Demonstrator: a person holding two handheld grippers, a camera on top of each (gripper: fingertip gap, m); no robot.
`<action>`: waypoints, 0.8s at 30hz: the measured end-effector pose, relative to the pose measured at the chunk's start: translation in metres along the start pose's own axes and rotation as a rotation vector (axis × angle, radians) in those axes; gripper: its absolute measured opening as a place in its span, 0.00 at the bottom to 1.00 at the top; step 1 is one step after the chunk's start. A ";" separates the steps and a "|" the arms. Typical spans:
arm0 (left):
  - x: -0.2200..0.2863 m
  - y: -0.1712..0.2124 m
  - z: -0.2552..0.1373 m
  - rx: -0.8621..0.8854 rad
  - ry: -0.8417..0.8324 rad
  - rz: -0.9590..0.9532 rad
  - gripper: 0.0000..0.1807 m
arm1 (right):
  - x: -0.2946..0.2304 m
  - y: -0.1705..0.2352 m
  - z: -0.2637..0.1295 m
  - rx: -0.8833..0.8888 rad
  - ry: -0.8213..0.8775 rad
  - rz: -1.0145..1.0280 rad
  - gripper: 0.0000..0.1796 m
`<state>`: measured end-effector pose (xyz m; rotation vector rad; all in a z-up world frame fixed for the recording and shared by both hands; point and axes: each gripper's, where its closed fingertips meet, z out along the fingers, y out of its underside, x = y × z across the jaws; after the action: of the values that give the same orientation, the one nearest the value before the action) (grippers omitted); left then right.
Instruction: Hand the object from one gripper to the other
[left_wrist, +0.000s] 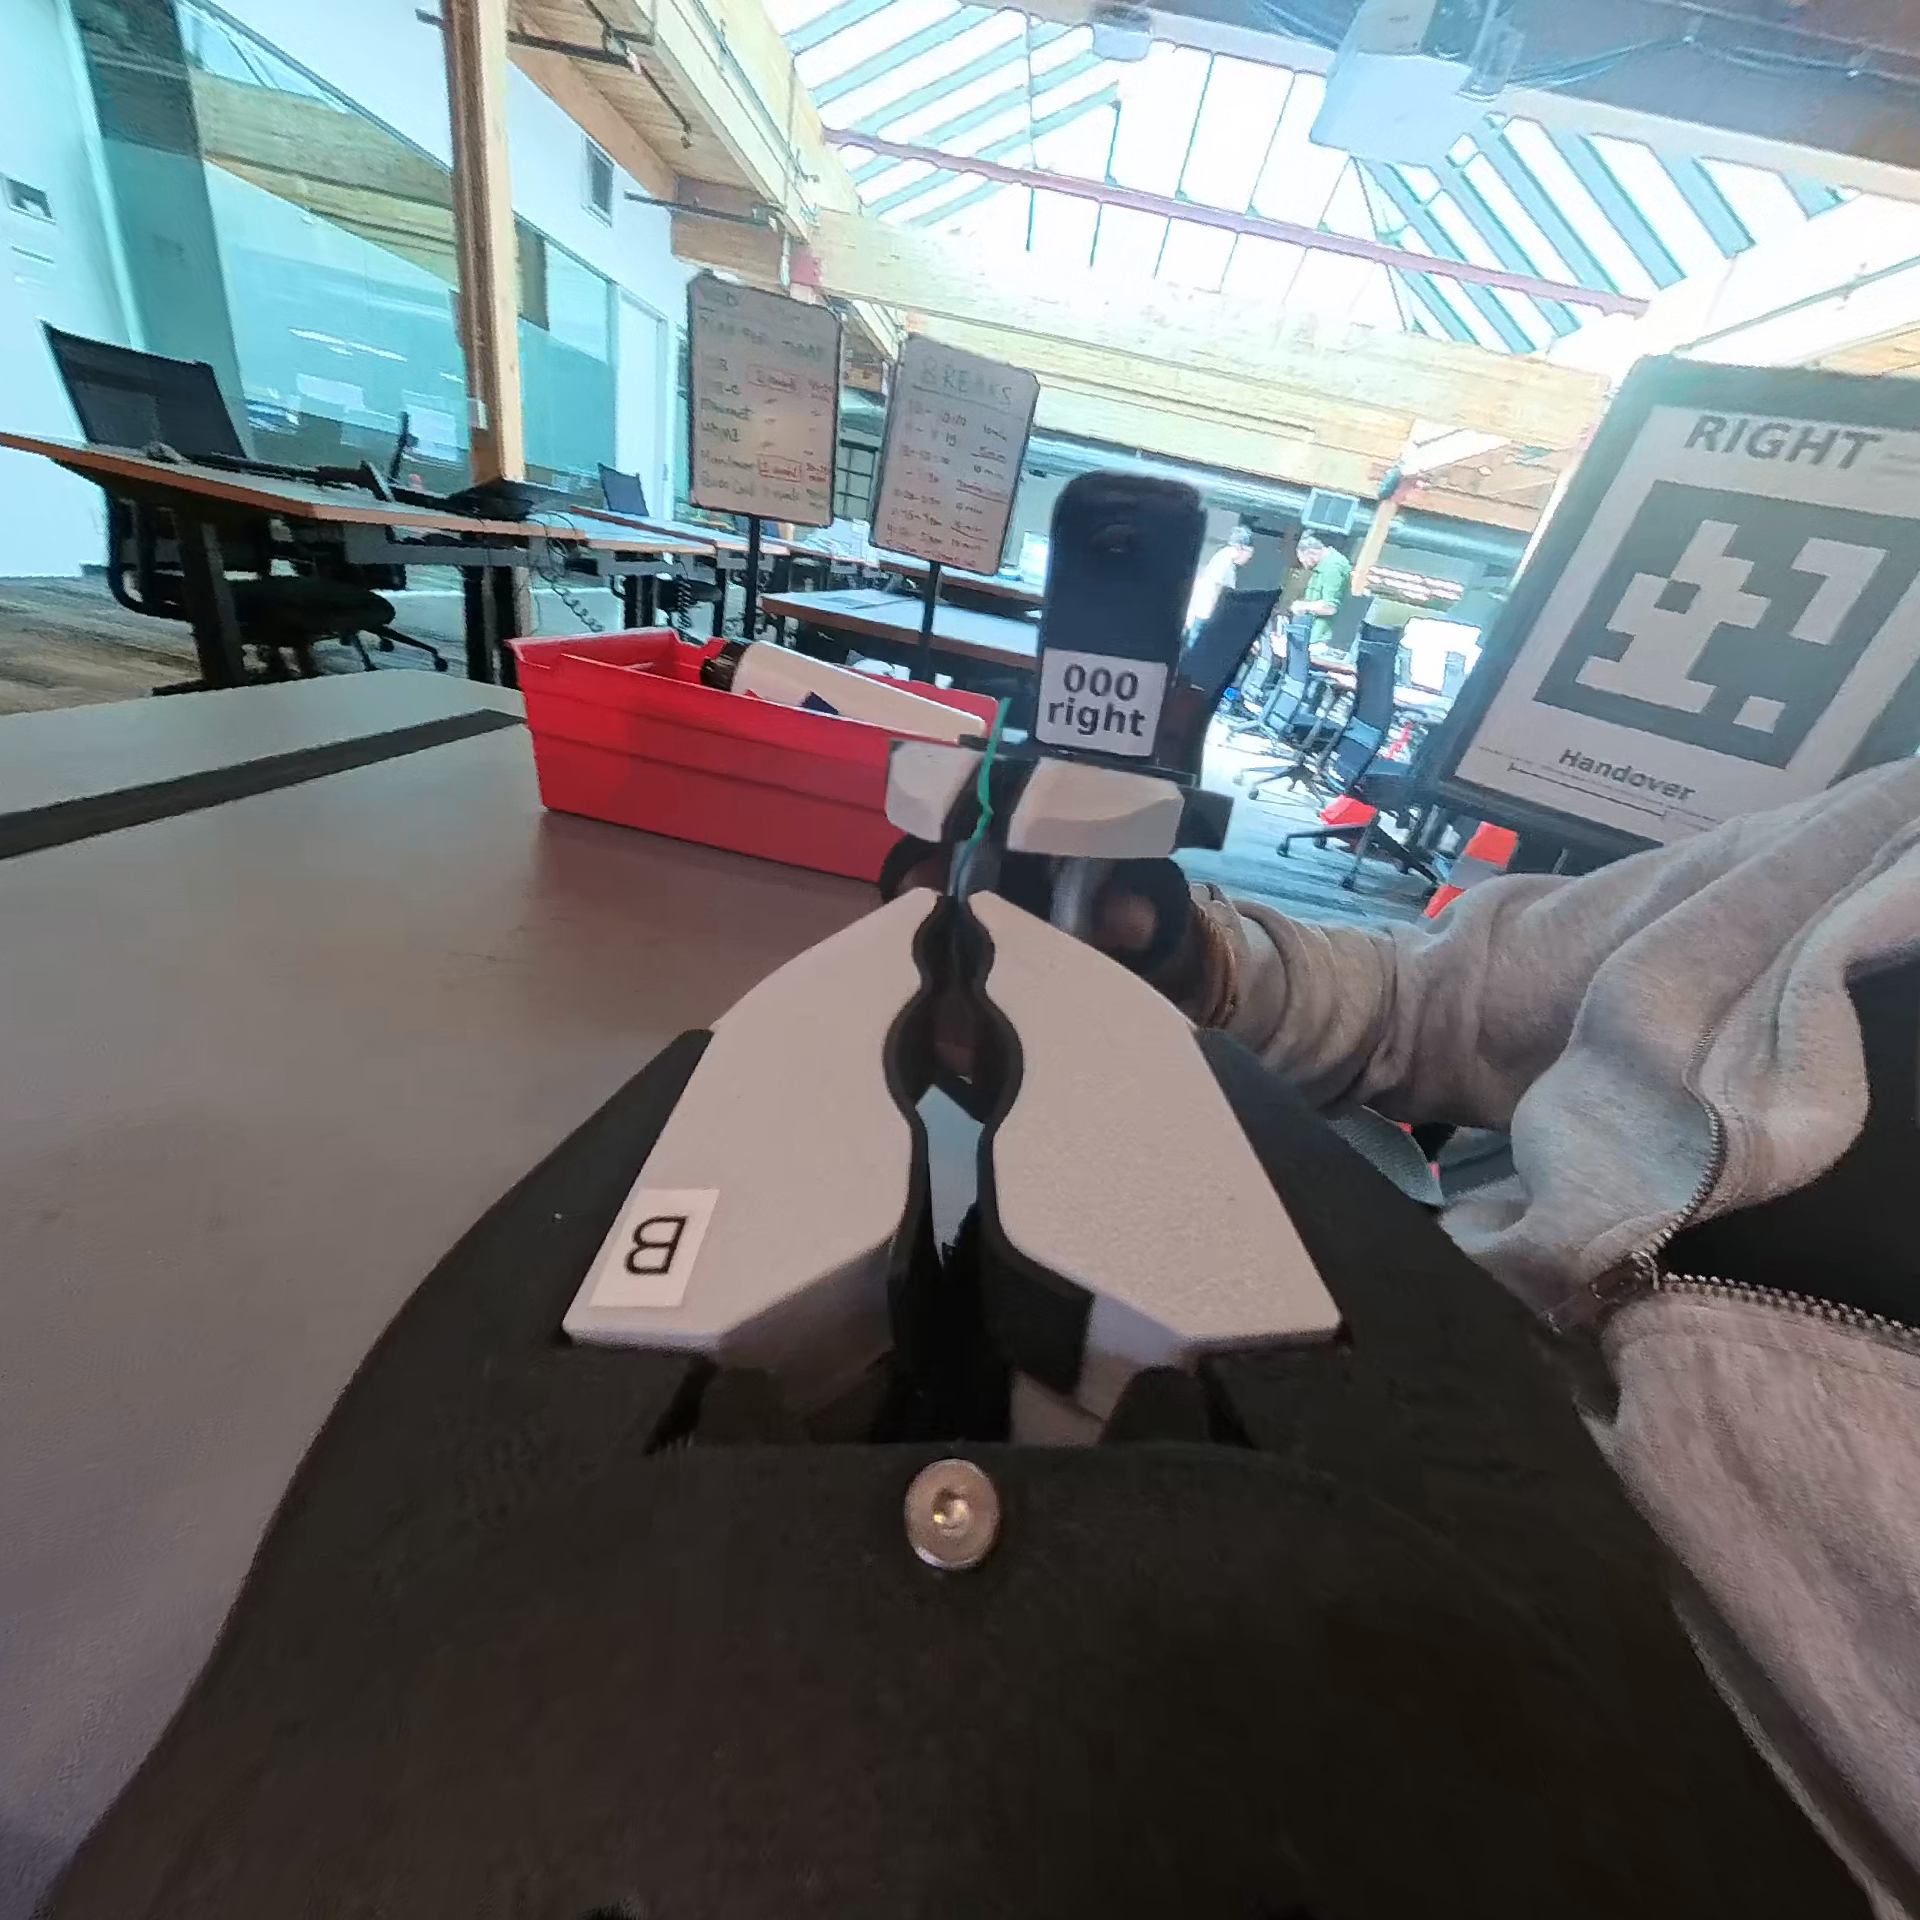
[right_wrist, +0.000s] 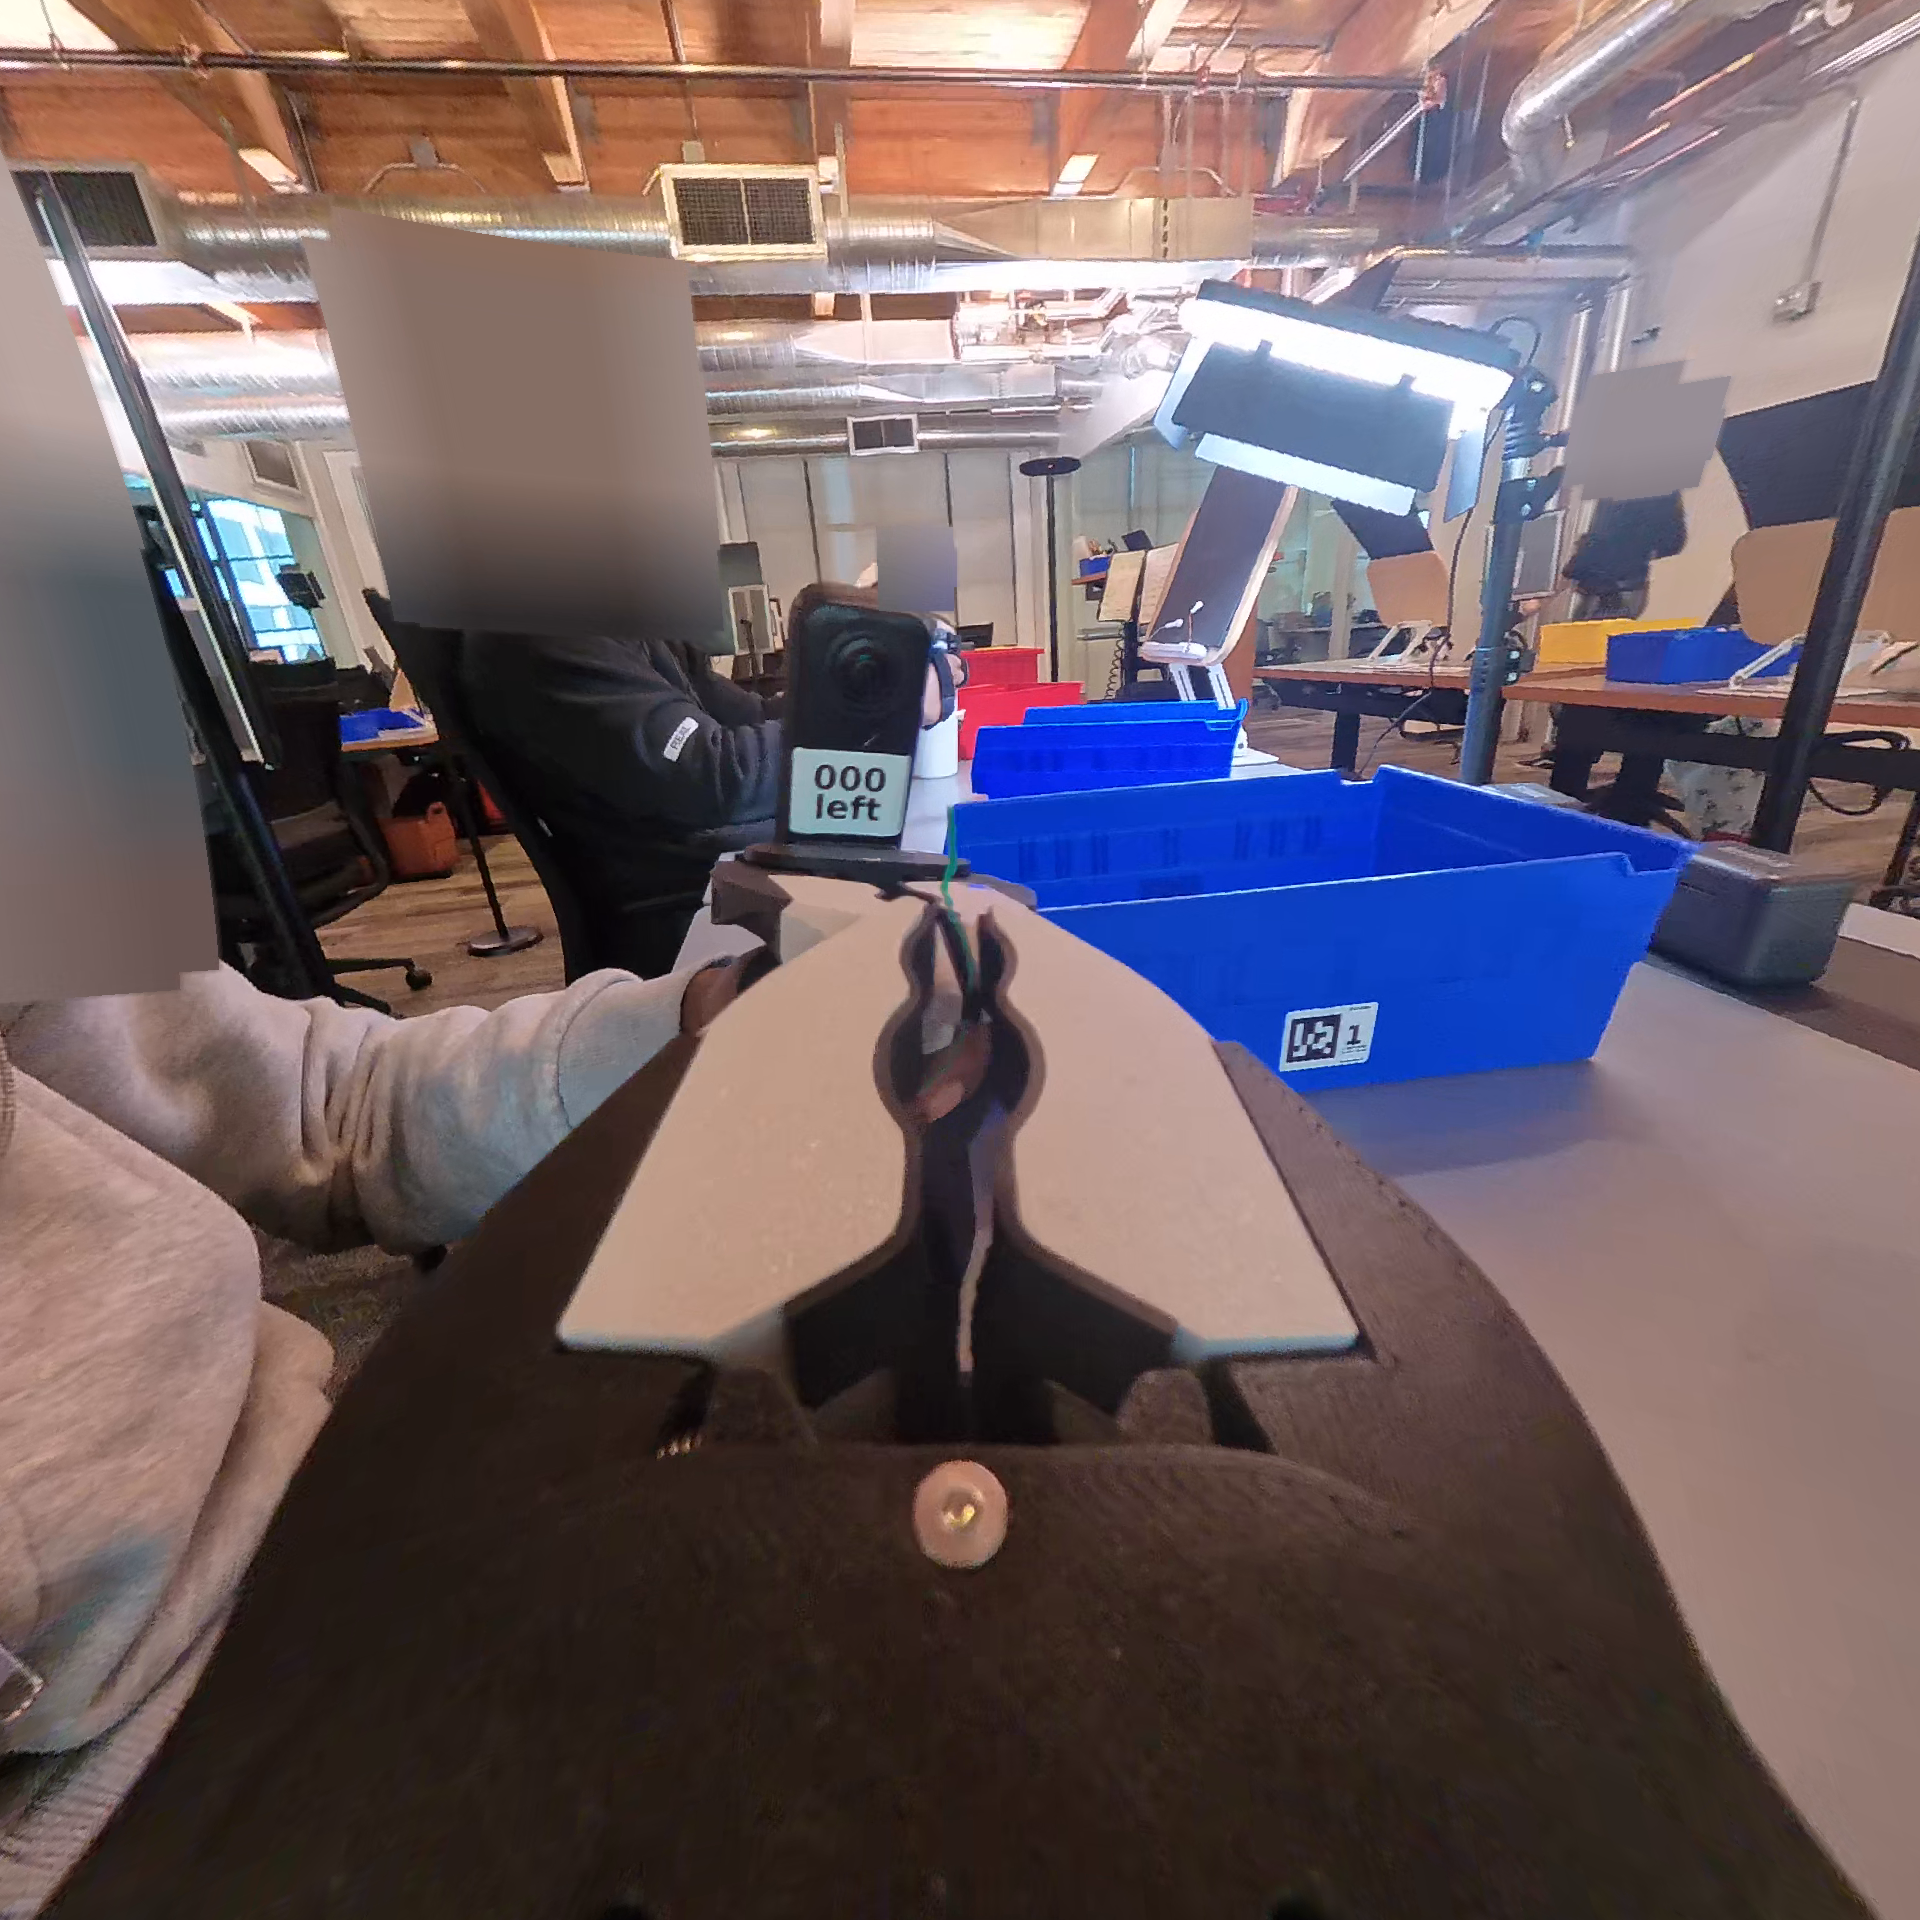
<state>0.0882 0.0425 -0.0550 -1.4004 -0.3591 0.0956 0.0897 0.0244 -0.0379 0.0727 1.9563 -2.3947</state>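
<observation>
Left tool (left_wrist: 961, 902) in the foreground of the left wrist view, white fingers drawn together at the tips and clamped on the lower end of a thin green wire (left_wrist: 985, 795). Wire upright, kinked, raised above the grey desk (left_wrist: 312, 987) and running up from those tips into the gap between the fingers of the right tool (left_wrist: 985, 808). Right tool facing the left one tip to tip, just beyond it, held by a hand in a grey sleeve (left_wrist: 1455, 987). Narrow dark gap visible on either side of the wire there; in the right wrist view, wire likewise seen between that tool's nearly meeting tips. Firm grip or slight opening of the right tool: cannot tell.

Behind the tools, on the desk, a red bin (left_wrist: 675, 748) with a white tube-like item (left_wrist: 831, 691) lying inside. On the opposite side, in the right wrist view, a blue bin (right_wrist: 1351, 935) resting on the desk, well apart from the wire. Black-and-white marker board (left_wrist: 1714, 603) standing at the right edge of the left wrist view.
</observation>
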 end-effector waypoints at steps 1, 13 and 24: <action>-0.002 -0.004 -0.002 0.020 -0.012 0.001 0.00 | 0.002 -0.002 -0.001 0.003 0.008 0.009 0.06; 0.002 -0.009 -0.003 0.059 0.006 0.018 0.00 | -0.001 0.025 0.003 -0.155 -0.053 0.188 0.01; 0.002 0.005 0.002 -0.030 0.008 0.008 0.02 | 0.004 0.007 -0.003 -0.075 -0.032 0.156 0.00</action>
<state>0.0904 0.0457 -0.0596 -1.4312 -0.3497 0.0921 0.0858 0.0262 -0.0461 0.1763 1.9466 -2.2103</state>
